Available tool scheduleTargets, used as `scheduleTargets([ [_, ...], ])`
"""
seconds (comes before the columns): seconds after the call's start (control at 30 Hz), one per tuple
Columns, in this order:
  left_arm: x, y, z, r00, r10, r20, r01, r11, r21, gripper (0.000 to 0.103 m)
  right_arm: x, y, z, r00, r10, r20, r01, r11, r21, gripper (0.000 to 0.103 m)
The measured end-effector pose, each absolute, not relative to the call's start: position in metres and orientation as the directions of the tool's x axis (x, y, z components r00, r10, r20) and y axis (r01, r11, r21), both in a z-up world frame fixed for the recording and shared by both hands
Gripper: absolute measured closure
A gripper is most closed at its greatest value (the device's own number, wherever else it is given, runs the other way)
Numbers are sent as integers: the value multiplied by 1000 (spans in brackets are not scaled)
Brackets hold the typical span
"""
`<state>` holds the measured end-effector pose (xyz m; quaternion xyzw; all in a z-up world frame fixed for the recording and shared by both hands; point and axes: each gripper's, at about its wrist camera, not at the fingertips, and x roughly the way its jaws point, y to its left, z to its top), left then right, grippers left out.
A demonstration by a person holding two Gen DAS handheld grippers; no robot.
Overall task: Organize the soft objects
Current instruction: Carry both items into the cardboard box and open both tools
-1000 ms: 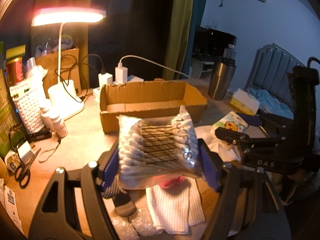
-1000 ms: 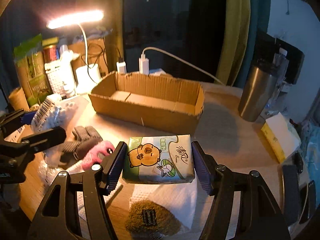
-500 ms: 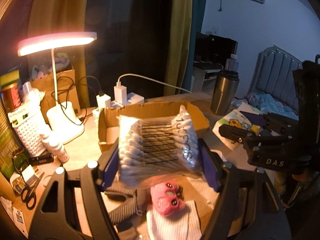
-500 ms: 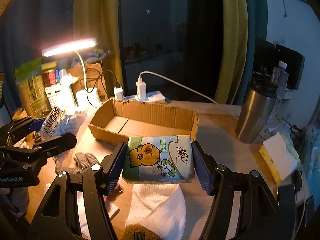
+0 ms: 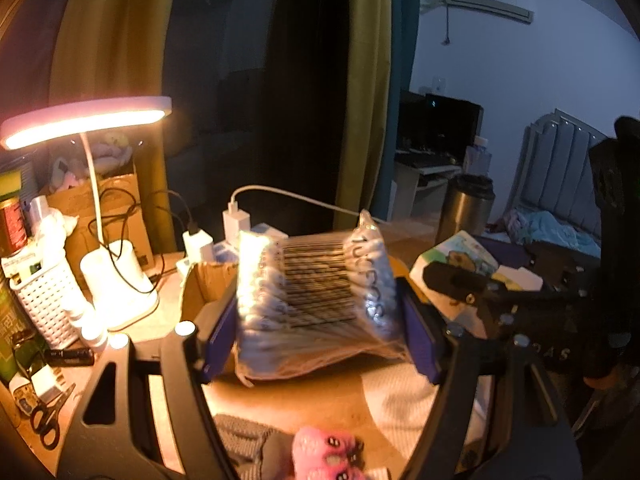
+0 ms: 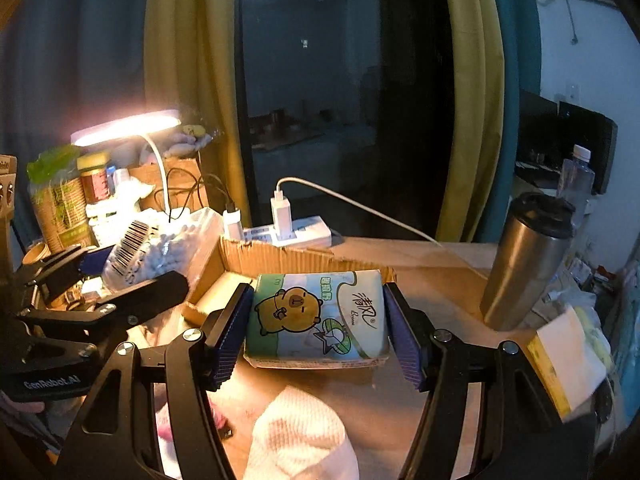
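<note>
My left gripper is shut on a clear bag of cotton swabs and holds it up in the air in front of the open cardboard box. My right gripper is shut on a tissue pack with a cartoon bear, held above the table before the same box. The left gripper and its swab bag show at the left of the right wrist view. A white cloth, a pink plush item and a grey glove lie on the table below.
A lit desk lamp stands at the back left beside a white basket, bottles and scissors. A power strip with chargers sits behind the box. A steel tumbler and a yellow-edged tissue pack are at the right.
Both grippers have risen from the table with their loads and moved toward the cardboard box. The cloth, glove and plush item have dropped lower in both views.
</note>
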<state>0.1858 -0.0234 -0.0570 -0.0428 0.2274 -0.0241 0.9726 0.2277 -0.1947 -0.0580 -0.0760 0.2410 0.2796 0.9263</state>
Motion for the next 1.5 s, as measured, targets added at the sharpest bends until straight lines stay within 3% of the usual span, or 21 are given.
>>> scheduleTargets([
  [0.27, 210, -16, -64, 913, -41, -406, -7, 993, -117, 30, 254, -192, -62, 739, 493, -459, -540, 841, 32, 35],
  [0.67, 254, -10, -107, 853, -57, -519, -30, 987, -157, 30, 300, -195, -97, 665, 530, -525, -521, 834, 182, 35],
  [0.97, 270, -8, -126, 800, -81, -595, -39, 982, -187, 26, 314, -192, -114, 640, 527, -559, -511, 835, 202, 35],
  [1.2, 261, -1, -117, 810, -96, -578, -46, 973, -226, 16, 311, -194, -110, 647, 527, -551, -507, 837, 205, 30],
  [1.5, 234, 10, -96, 835, -67, -545, -67, 973, -222, 14, 294, -200, -88, 691, 508, -515, -491, 852, 182, 30],
])
